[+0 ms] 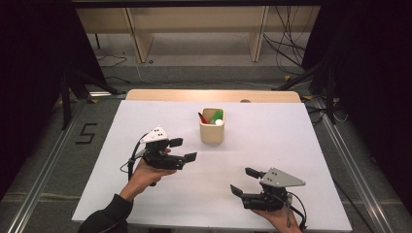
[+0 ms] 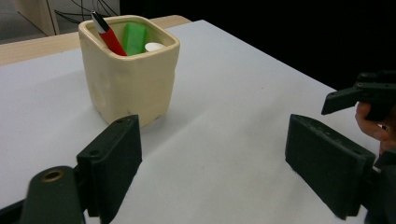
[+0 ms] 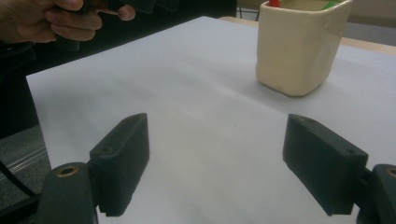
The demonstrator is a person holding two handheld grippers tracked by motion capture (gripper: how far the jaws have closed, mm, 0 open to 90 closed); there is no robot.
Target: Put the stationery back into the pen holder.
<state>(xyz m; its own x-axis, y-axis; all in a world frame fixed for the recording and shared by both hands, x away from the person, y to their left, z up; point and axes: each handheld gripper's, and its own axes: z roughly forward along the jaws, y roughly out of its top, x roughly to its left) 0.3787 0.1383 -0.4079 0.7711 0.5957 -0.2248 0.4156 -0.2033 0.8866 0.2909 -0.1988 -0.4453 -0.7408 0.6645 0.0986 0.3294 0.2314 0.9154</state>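
Leaning red pen (image 2: 108, 33) in cream cup (image 2: 128, 79), left gripper (image 2: 212, 161) gaping (nothing held)

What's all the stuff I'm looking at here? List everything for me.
cup: one, cream, squarish, standing toward the far middle of the sheet
pen: one, red with a black and white tip, leaning in the cup
green piece: one, green, standing in the cup
white piece: one, white, rounded, in the cup beside the green one
sheet: one, white, covering the table
table: one, light wood, its far edge showing beyond the sheet
left gripper: one, black with a grey plate, jaws open and empty, pointed toward the cup
right gripper: one, black with a grey plate, jaws open and empty, near edge
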